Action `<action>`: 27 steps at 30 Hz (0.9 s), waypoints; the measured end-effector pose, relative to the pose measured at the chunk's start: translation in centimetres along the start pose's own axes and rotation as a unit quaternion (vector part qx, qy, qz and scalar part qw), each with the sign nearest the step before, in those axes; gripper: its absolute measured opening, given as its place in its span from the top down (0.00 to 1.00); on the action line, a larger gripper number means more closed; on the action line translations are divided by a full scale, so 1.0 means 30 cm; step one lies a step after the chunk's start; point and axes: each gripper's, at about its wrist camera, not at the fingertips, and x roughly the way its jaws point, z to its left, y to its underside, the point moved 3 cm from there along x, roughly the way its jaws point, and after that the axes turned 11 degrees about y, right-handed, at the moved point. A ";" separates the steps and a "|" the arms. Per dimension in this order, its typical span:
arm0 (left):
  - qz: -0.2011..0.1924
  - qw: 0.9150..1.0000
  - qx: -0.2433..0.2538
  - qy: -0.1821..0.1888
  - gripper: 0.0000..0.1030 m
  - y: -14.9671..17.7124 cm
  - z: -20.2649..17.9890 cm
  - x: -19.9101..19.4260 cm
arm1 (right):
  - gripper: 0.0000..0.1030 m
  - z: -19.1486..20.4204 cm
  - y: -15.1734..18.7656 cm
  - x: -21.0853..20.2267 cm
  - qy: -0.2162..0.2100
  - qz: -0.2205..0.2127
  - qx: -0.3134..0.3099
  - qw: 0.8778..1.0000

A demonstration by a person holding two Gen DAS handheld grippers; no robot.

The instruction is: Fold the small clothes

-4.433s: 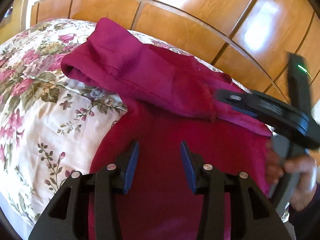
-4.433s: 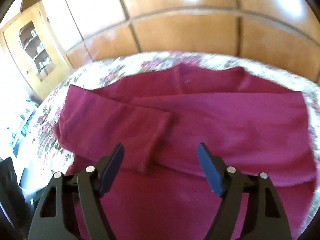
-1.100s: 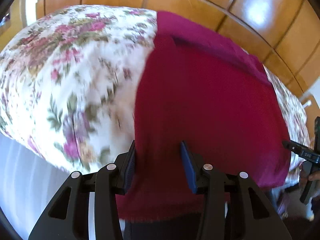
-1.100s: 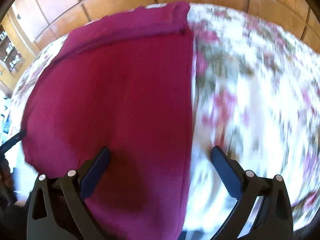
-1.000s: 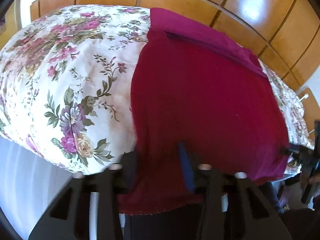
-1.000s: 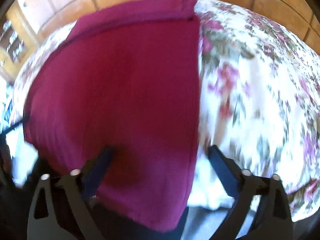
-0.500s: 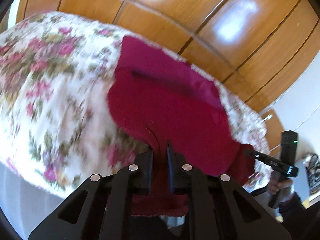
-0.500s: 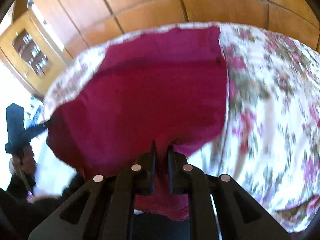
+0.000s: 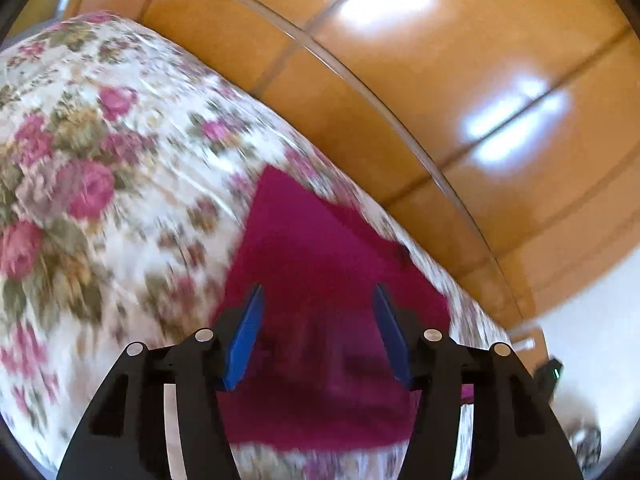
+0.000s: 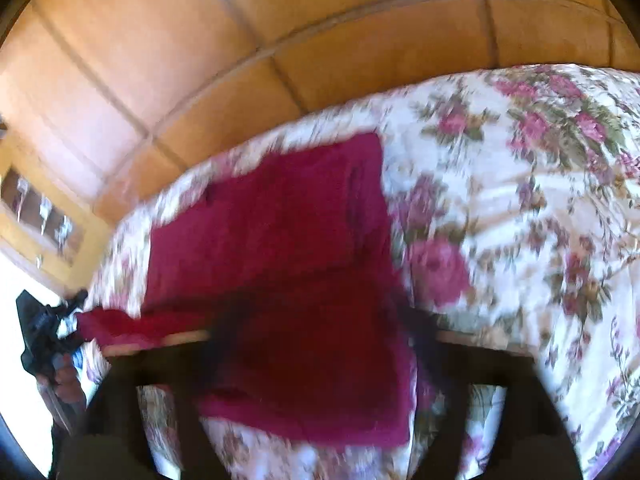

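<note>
Glossy wood panelling (image 9: 400, 92) lined the wall behind the bed, divided by dark seams, with bright light glaring off it. A floral bedspread (image 9: 100, 168) of pink roses on white covered the bed. A glass-fronted wooden cabinet (image 10: 36, 216) stood at the far left.

the garment (image 9: 320, 264) lies folded on the bed (image 9: 100, 184), near its edge, below the left gripper (image 9: 318, 336); the wooden panelling (image 9: 400, 80) stands behind the bed; in the right wrist view the bedspread (image 10: 520, 208) spreads to the garment's right
</note>
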 end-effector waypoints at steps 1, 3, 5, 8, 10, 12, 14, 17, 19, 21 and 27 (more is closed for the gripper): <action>-0.006 1.000 -0.007 -0.007 0.43 -0.020 0.017 0.002 | 0.08 -0.012 -0.020 0.001 -0.003 -0.004 0.008 1.000; -0.021 0.999 -0.017 -0.030 0.39 -0.048 0.063 -0.011 | 0.06 -0.047 -0.039 0.000 -0.005 -0.012 0.030 0.999; -0.017 0.999 -0.024 -0.036 0.39 -0.033 0.109 -0.031 | 0.06 -0.079 -0.012 -0.001 -0.001 -0.003 0.031 1.000; 0.008 0.999 -0.006 -0.042 0.39 0.048 0.153 -0.056 | 0.06 -0.137 0.102 -0.004 0.019 0.020 0.019 0.999; 0.037 0.999 0.019 -0.027 0.39 0.136 0.167 -0.067 | 0.07 -0.158 0.180 -0.004 0.018 0.035 0.015 0.999; 0.062 0.997 0.034 -0.022 0.39 0.202 0.169 -0.063 | 0.13 -0.164 0.262 0.000 0.023 0.045 0.002 0.999; 0.086 0.995 0.047 -0.025 0.39 0.260 0.177 -0.050 | 0.23 -0.155 0.304 0.008 0.020 0.050 -0.009 0.998; 0.085 0.995 0.046 -0.037 0.45 0.293 0.184 -0.028 | 0.34 -0.137 0.319 0.042 0.022 0.046 -0.009 0.999; 0.088 0.995 0.045 -0.033 0.64 0.292 0.177 -0.010 | 0.58 -0.116 0.309 0.059 0.024 0.045 -0.010 0.999; 0.098 0.993 0.043 -0.041 0.75 0.300 0.168 0.002 | 0.82 -0.081 0.311 0.064 0.026 0.056 -0.030 0.998; 0.106 0.991 0.069 -0.042 0.82 0.349 0.140 -0.065 | 0.89 -0.033 0.334 -0.056 0.039 0.037 -0.099 0.994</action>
